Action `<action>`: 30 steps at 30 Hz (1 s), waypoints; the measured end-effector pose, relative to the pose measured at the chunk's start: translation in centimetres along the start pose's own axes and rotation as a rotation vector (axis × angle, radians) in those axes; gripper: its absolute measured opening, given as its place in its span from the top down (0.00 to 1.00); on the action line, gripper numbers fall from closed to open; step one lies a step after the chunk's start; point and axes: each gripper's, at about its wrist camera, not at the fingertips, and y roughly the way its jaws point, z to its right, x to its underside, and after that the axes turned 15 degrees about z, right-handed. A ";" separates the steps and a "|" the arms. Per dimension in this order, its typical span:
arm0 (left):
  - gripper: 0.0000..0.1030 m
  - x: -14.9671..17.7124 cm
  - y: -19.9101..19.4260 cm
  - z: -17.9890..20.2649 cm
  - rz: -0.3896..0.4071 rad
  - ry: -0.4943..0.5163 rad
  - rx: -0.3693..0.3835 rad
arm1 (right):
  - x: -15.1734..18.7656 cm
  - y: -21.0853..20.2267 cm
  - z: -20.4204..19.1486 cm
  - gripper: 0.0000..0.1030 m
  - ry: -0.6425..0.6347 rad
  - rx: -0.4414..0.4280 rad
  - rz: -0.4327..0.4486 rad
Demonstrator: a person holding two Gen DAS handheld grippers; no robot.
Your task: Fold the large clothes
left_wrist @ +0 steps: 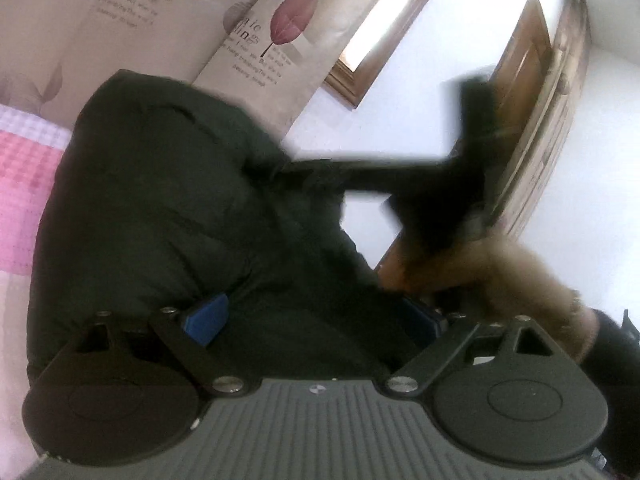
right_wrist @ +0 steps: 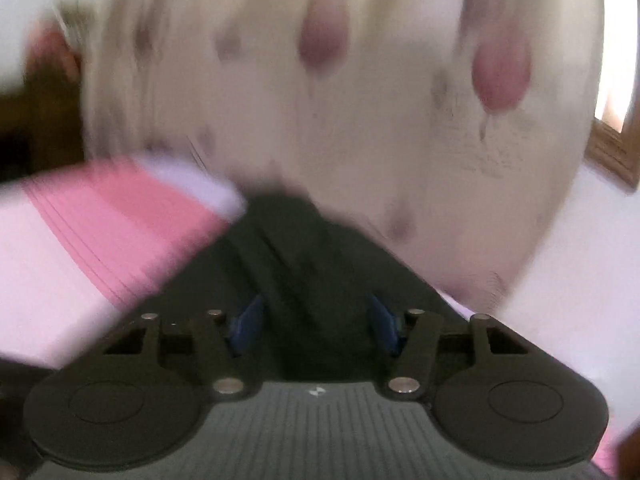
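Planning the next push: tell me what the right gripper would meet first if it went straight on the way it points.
The dark garment. It already fills the gap at the right gripper, though blur hides whether the fingers clamp it. The leaf-print curtain lies beyond, depth unclear.

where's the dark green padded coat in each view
Left wrist: the dark green padded coat fills the centre-left, running down between the left claw fingers.
Right wrist: it sits at lower centre, bunched between the right claw fingers.
Shared landmark: the cream curtain with purple leaves.
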 end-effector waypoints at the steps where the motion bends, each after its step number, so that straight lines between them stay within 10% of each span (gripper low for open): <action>1: 0.16 0.2 -0.1 -0.1 -0.003 0.004 0.007 | 1.3 1.2 0.5 0.51 0.008 0.026 -0.059; 10: 0.65 0.7 0.5 -1.3 -0.033 -0.025 -0.045 | 7.4 -1.1 6.3 0.51 0.243 0.054 -0.115; 30: 0.67 0.9 3.0 0.6 -0.184 0.201 -0.096 | 11.7 0.2 6.1 0.48 0.284 0.055 0.027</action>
